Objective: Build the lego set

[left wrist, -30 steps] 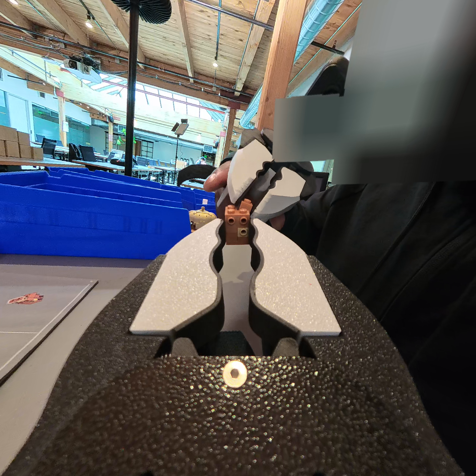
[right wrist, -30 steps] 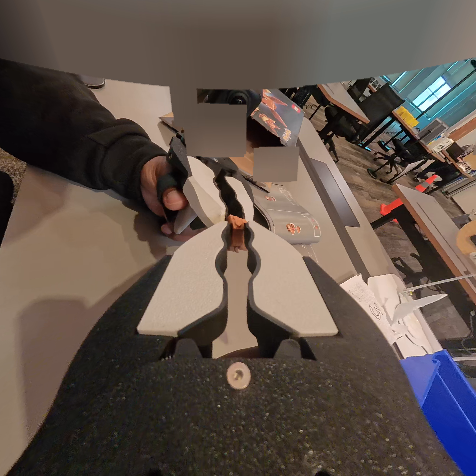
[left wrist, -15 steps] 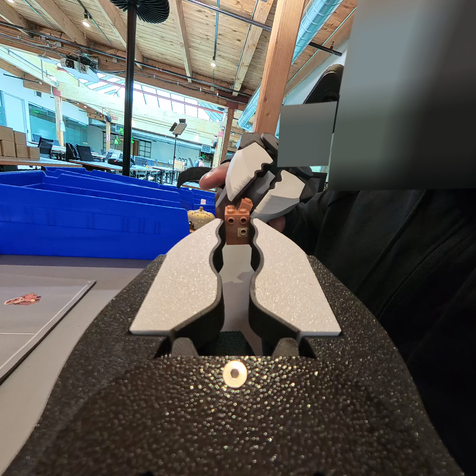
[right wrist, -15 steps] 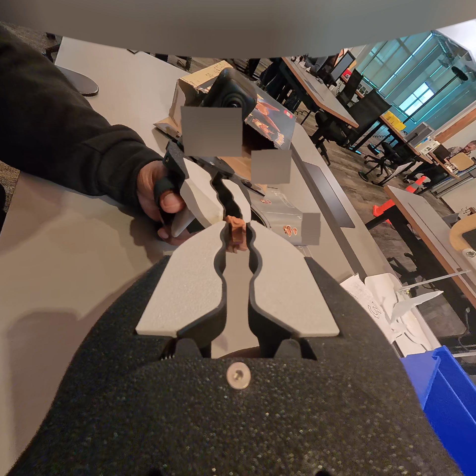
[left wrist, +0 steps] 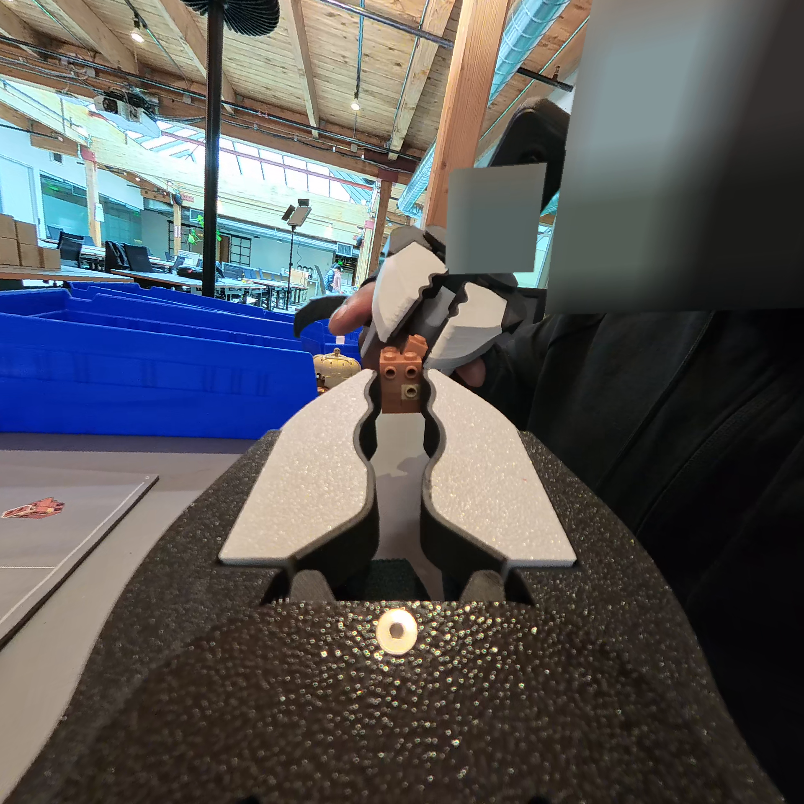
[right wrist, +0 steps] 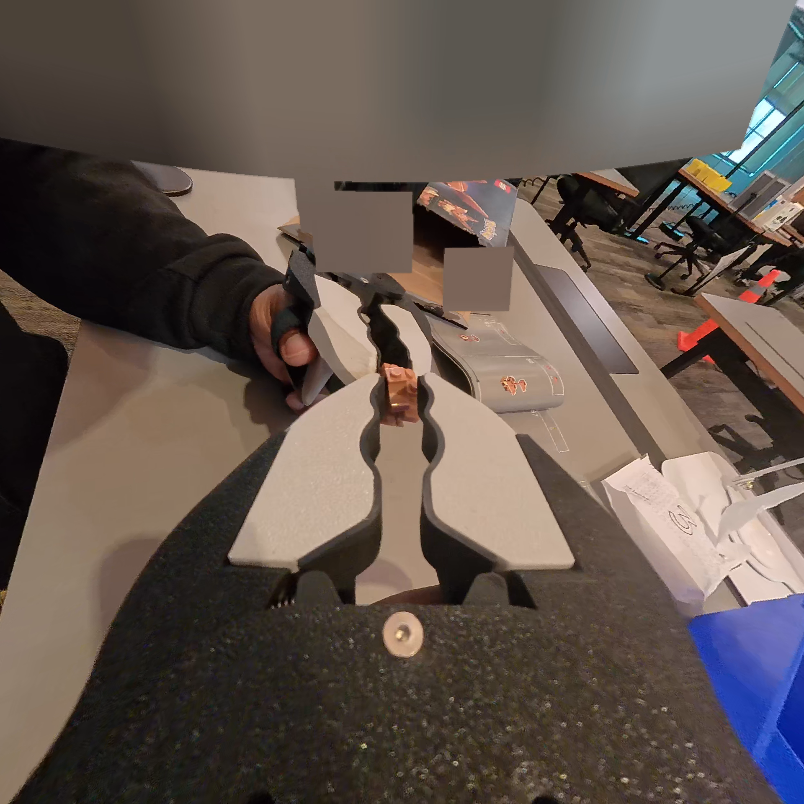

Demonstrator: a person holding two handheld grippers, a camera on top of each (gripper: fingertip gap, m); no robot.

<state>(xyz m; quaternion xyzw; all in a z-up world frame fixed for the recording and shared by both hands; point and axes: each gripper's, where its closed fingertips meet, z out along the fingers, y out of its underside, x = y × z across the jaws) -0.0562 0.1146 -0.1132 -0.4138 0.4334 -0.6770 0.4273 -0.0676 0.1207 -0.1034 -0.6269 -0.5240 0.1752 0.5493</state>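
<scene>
Left hand-held gripper (left wrist: 400,383) pinches a brown toy-brick block (left wrist: 400,387) at its fingertips, both pads pressing its sides, held up above the grey tabletop (right wrist: 130,435). Right hand-held gripper (right wrist: 399,391) meets it tip to tip; jaws nearly together about the same block (right wrist: 400,398), but pad contact cannot be told. Blue bins (left wrist: 130,370) behind; curled instruction sheet (right wrist: 513,374) beside.

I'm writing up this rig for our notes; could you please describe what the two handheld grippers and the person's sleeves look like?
Each gripper, left and right, has a black, speckled, grainy body with a silver screw at its centre. Its two broad light-grey fingers have a pebbled top, black undersides and wavy black inner edges. A black loop strap crosses one finger of the person's hand. The person wears black long sleeves. No cables are visible.
</scene>
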